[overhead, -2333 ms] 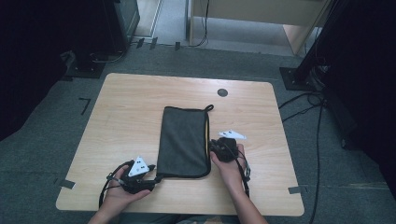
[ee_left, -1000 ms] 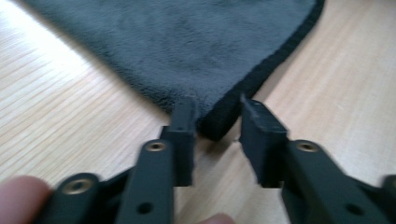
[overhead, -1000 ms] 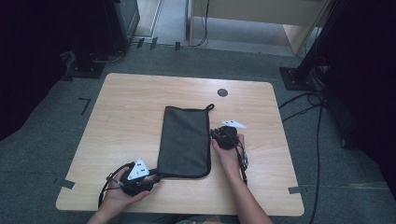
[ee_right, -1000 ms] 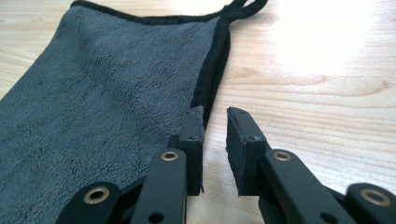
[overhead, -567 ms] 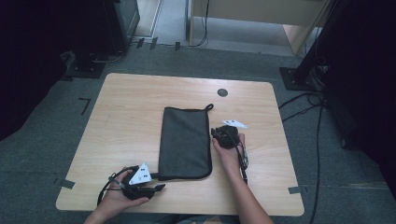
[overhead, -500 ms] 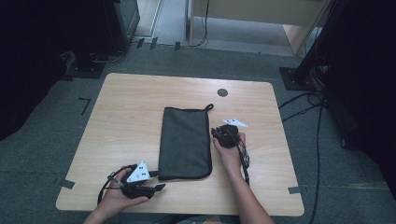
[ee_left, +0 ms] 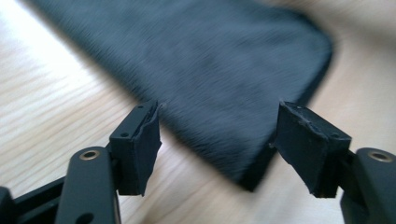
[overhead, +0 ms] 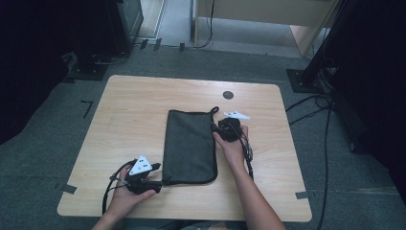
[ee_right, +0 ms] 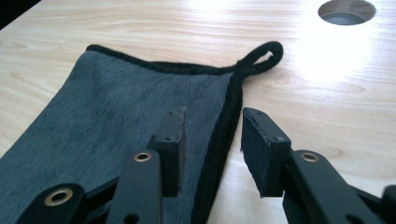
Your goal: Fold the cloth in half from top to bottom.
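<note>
Left gripper (overhead: 155, 181) at the near left of the light wooden worktop (overhead: 134, 115), held in a hand (overhead: 125, 195), aimed at the near left corner of the dark grey cloth (overhead: 189, 146). Jaws spread wide in the left gripper view, straddling that rounded corner of the cloth (ee_left: 210, 70) without pinching it; contact with the fabric cannot be told through the blur. Cloth flat near the middle of the worktop, long side running away from the person, black piping along the edges, a small hanging loop (overhead: 214, 111) at the far right corner. Right gripper (overhead: 221, 130) at the cloth's right edge, held in the other hand (overhead: 233, 146). Jaws partly apart in the right gripper view, one over the fabric, one over bare wood, the piped edge (ee_right: 224, 140) between them, not clamped. Round hole (overhead: 228, 95) in the worktop beyond the loop.
</note>
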Tool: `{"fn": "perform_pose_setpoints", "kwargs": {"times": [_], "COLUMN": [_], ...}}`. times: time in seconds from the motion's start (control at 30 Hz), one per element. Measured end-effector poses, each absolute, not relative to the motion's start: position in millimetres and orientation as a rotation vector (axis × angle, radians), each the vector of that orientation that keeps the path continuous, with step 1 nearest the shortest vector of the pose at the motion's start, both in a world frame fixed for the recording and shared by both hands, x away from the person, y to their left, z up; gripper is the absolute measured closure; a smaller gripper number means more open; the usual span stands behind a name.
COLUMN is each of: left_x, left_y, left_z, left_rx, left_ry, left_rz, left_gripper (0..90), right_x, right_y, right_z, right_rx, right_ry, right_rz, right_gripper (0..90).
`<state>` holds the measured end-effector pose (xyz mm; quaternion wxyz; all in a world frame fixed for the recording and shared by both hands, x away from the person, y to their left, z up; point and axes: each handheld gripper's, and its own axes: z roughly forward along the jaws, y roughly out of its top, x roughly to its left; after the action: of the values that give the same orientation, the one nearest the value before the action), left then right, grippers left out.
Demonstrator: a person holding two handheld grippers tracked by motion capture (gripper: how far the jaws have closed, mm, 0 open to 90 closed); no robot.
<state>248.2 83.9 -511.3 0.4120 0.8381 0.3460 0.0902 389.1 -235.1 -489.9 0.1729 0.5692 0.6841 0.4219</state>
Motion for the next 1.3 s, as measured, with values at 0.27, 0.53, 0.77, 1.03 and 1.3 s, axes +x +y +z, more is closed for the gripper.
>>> {"fn": "perform_pose_setpoints", "kwargs": {"times": [0.27,0.53,0.77,1.03,1.3], "left_x": [241.6,240.5,239.2,238.6,248.4], "left_y": [79.7,79.0,78.7,78.7,81.5], "left_z": [-515.9,-516.4,-516.4,-516.1,-510.2], "left_rx": [2.178,2.176,2.179,2.182,2.168], "left_ry": [0.878,0.879,0.871,0.865,0.883], "left_rz": [0.284,0.296,0.294,0.294,0.269], "left_gripper": [28.9,29.0,29.8,30.8,26.1], "right_x": [427.3,450.5,453.3,463.9,468.5], "right_y": [-233.9,-236.4,-220.0,-228.2,-236.6], "right_z": [-502.6,-510.7,-518.8,-518.4,-514.7], "right_rx": [1.654,1.747,1.572,1.686,1.705], "right_ry": [1.973,1.99,2.02,1.944,1.961], "right_rz": [1.182,1.207,1.08,1.084,1.189], "right_gripper": [60.6,61.4,78.1,83.0,69.2]}}
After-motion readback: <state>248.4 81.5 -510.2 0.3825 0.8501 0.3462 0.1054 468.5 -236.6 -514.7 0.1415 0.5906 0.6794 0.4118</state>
